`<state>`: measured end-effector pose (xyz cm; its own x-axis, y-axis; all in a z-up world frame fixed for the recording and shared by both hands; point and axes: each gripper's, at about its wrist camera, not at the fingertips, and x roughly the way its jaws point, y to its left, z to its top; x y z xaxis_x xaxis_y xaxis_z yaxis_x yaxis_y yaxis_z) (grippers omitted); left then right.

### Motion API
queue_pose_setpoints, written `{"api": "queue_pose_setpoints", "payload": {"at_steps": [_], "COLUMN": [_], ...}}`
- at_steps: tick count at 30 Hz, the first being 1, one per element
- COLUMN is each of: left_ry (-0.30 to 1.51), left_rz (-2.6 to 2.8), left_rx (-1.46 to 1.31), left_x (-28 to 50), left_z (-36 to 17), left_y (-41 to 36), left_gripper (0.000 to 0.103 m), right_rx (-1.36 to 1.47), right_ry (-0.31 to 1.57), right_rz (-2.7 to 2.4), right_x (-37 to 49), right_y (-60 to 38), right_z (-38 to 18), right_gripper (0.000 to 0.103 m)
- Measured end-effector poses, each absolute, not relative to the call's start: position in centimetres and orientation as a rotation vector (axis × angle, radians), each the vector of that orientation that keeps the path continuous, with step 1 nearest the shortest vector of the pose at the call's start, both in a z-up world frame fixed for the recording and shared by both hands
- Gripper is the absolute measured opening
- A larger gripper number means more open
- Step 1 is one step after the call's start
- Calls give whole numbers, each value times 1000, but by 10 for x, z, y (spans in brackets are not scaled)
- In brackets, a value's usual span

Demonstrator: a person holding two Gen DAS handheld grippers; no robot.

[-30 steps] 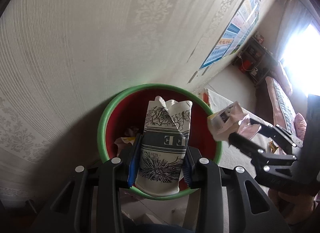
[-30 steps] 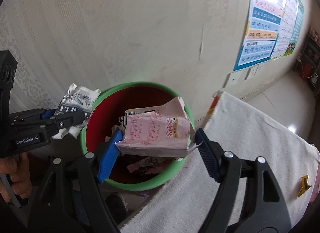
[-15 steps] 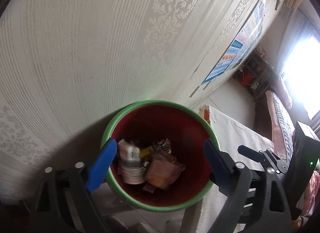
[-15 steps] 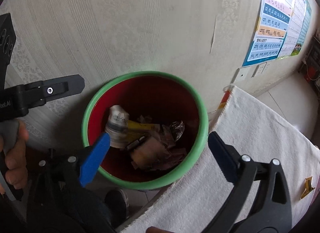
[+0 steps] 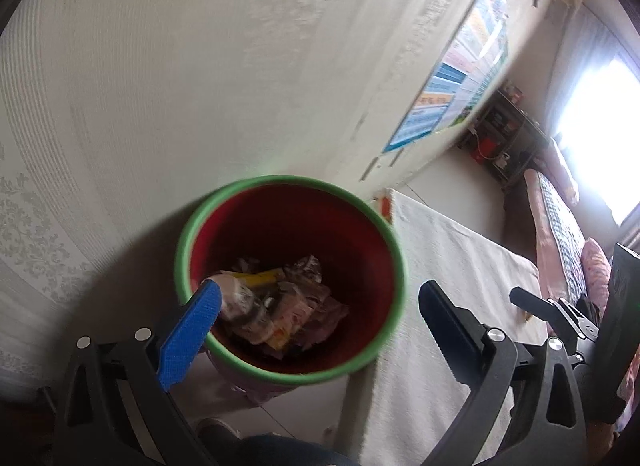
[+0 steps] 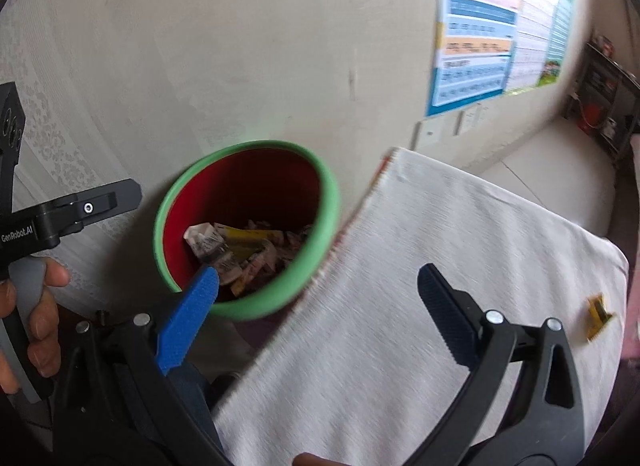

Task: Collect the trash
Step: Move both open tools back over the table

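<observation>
The bin point(image 5: 288, 278), red inside with a green rim, stands on the floor against the wallpapered wall point(image 5: 200, 65). It holds the trash point(image 5: 276, 314): a crumpled printed paper cup at 9 o'clock of the pile, a flat yellow wrapper lying across the top with its long axis running 9 to 3 o'clock, and pinkish paper scraps beneath. The pile lies loosely at the bottom.

At 3 o'clock of the bin a counter covered by a white cloth point(image 6: 440, 266) meets the rim. A small yellow wrapper point(image 6: 598, 316) lies on the cloth near its far right edge. A poster point(image 6: 500, 33) hangs on the wall at 1 o'clock.

Left gripper point(image 5: 316, 330): jaws have just been opening, now spread wide, nothing between them. Right gripper point(image 6: 316, 314): jaws likewise just opened, wide apart and empty, straddling the bin rim and cloth edge. A hand point(image 6: 28, 318) grips the left gripper's handle.
</observation>
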<state>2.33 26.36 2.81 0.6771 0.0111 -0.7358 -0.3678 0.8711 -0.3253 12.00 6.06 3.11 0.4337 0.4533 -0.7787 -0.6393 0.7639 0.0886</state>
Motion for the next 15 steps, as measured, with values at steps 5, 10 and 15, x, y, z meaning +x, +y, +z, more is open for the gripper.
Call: {"api": "queue_pose_setpoints", "payload": {"at_steps": [5, 10, 15], "left_ry": [818, 845, 864], "left_rz": [159, 87, 9], "left_rx": [-431, -396, -360], "left_x": [29, 41, 55], "left_z": [35, 32, 31], "left_y": [220, 173, 121], "left_gripper": [95, 95, 95], "right_rx": [-197, -177, -156], "right_ry": [873, 874, 885], "right_rz": [628, 548, 464], "right_x": [113, 108, 106], "right_y": [11, -45, -102], "right_z": [40, 40, 36], "right_gripper": [98, 98, 98]}}
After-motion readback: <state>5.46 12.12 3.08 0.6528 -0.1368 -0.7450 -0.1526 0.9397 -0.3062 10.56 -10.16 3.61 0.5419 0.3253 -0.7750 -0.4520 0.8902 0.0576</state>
